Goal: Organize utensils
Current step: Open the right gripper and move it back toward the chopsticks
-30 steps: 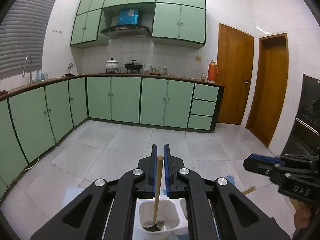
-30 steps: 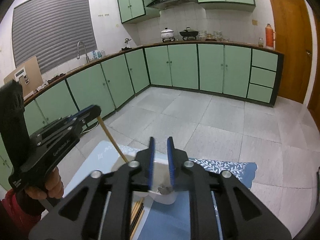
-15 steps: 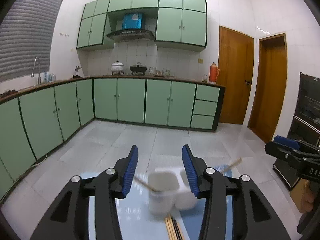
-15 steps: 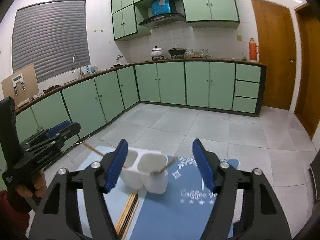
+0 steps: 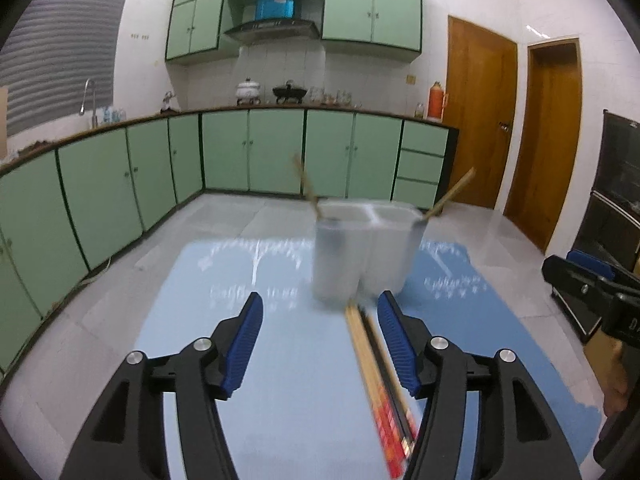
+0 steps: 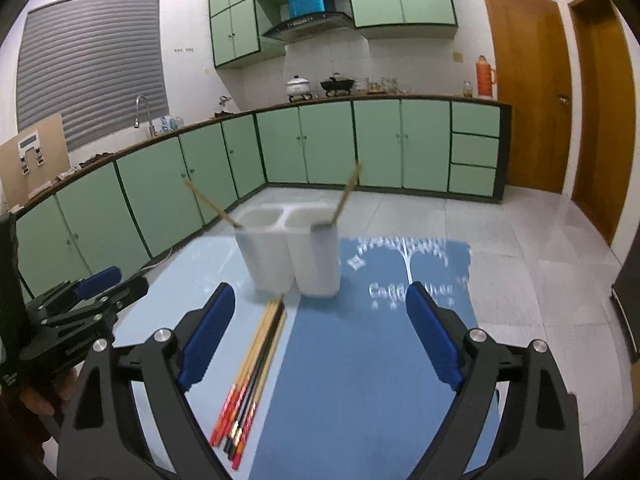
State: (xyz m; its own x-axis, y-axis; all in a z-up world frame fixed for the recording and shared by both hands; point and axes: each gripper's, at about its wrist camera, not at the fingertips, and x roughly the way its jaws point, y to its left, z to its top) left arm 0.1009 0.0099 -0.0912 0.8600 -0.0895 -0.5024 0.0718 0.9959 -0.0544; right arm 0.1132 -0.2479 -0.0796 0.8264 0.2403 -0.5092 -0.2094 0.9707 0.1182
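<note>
Both your left gripper [image 5: 320,344] and right gripper [image 6: 316,332] have just been opening and now stand wide with nothing pinched, though the chopsticks [image 6: 252,372] lie loose on the bench [image 6: 360,380] just below them. They look light, stiff and smooth, so I'd pinch the bundle near its middle. Beyond it, the white two-cup holder [image 6: 292,256] looks light and tippable, one wooden-handled utensil [image 6: 344,196] leaning in each cup.
</note>
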